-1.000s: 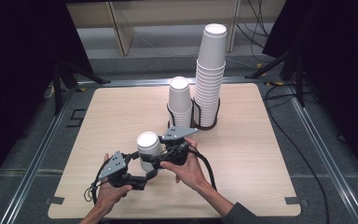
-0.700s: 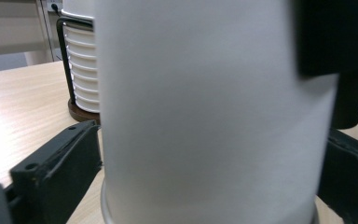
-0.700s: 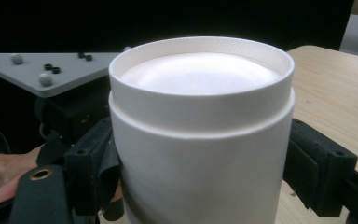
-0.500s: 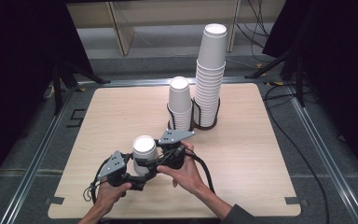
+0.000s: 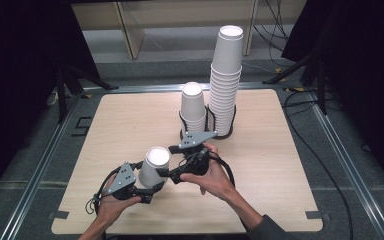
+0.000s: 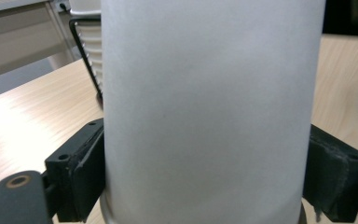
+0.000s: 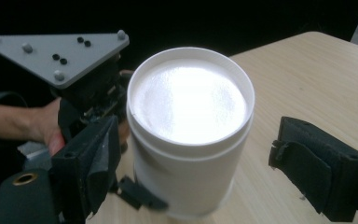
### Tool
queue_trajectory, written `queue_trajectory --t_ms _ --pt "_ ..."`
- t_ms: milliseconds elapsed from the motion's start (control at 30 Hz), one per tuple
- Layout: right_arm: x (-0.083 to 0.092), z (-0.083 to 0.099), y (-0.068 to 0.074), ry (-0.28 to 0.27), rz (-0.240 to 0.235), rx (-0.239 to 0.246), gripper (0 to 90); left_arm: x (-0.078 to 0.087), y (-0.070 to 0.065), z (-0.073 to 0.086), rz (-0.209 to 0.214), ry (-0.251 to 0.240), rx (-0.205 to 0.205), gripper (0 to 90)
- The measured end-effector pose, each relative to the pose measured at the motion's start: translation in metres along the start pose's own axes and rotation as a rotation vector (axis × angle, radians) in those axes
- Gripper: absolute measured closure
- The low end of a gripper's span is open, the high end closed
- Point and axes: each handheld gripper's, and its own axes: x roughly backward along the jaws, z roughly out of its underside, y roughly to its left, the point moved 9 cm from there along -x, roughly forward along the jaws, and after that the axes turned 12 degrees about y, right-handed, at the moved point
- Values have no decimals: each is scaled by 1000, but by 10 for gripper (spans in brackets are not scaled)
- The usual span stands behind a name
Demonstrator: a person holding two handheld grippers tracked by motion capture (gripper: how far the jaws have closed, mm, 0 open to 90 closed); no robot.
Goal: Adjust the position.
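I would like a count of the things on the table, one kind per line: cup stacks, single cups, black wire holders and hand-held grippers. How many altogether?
Cup stacks: 2, tall stack and short stack
Single cups: 1, upside-down cup
Black wire holders: 1, holder
Hand-held grippers: 2, left gripper and right gripper
Total: 6

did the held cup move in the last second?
Yes. The cup shifted toward the person and slightly left, away from the fixed cup stacks. The left gripper clamps it.
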Motion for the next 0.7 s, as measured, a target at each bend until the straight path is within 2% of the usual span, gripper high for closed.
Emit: queue_trajectory --t_ms 33,67,100,133,167,200,400,433,467,700 --pt "3 1 -1 21 10 27 153 0 0 2 -10 20 -18 128" --pt "3 1 -1 21 10 27 153 0 0 2 -10 20 -18 128" --pt "4 2 0 35 8 17 153 -1 -1 4 -21 46 -42 128" --pt "6 2 -2 45 31 48 153 -1 -2 6 -29 63 -61 129" --pt "8 6 1 85 26 34 153 -3 -5 8 -30 83 -84 128" --pt "7 6 0 91 28 66 154 -3 -7 8 -29 99 -97 129" --pt "1 12 5 137 3 84 155 -5 -14 7 -30 103 -143 129" --pt "-3 14 8 155 -3 94 155 -6 -15 8 -30 115 -170 129" --pt "-5 15 9 158 -8 96 155 -4 -15 9 -27 132 -177 129" --pt "-12 17 12 180 -22 108 156 -4 -19 11 -16 163 -220 129"
